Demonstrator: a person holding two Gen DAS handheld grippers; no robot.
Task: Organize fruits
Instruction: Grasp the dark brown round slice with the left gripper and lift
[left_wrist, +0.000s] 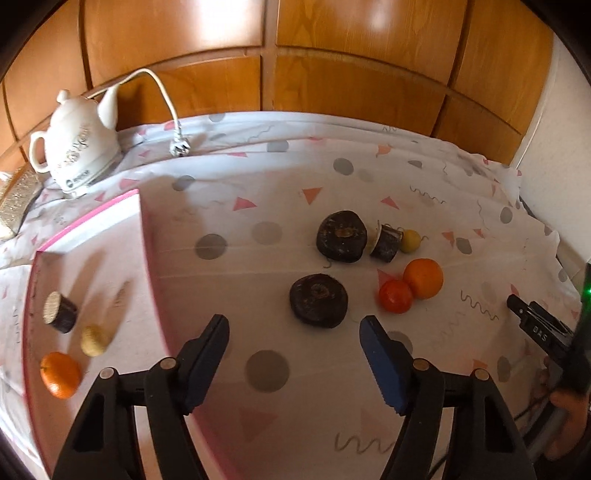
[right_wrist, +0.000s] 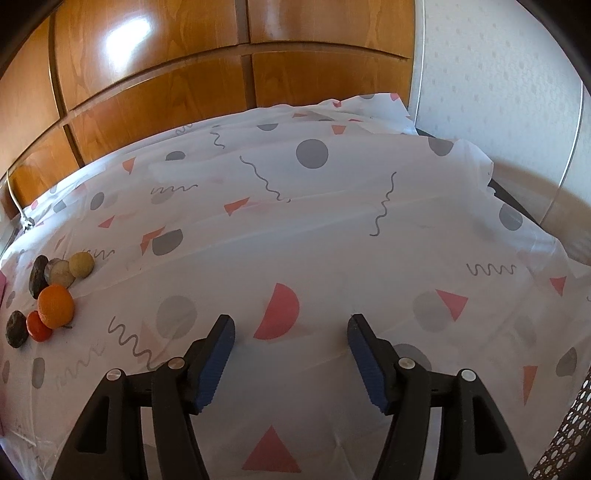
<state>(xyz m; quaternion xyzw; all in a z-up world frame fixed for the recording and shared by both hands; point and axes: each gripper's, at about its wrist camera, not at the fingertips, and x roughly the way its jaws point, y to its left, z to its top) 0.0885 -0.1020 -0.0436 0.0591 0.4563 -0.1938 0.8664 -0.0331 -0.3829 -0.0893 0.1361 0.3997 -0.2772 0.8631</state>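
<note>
My left gripper (left_wrist: 295, 326) is open and holds nothing; a dark round fruit (left_wrist: 318, 305) lies just beyond its fingertips. Farther off on the cloth lie a second dark fruit (left_wrist: 342, 236), a dark cut piece (left_wrist: 386, 243), a small yellow fruit (left_wrist: 410, 241), an orange (left_wrist: 423, 277) and a red tomato (left_wrist: 395, 296). The pink-rimmed white box (left_wrist: 147, 236) at left holds an orange (left_wrist: 60, 374), a pale yellow fruit (left_wrist: 94, 340) and a dark cut piece (left_wrist: 60, 312). My right gripper (right_wrist: 291, 330) is open over bare cloth; the orange (right_wrist: 56, 306) and its neighbours lie at that view's far left.
A white teapot (left_wrist: 79, 147) with a cord and plug (left_wrist: 180, 147) stands at the back left. Wooden cabinet doors (left_wrist: 332, 85) close off the far side. The other gripper (left_wrist: 535, 326) and a hand (left_wrist: 570, 413) show at the right edge. The patterned cloth (right_wrist: 332, 229) drops off at right.
</note>
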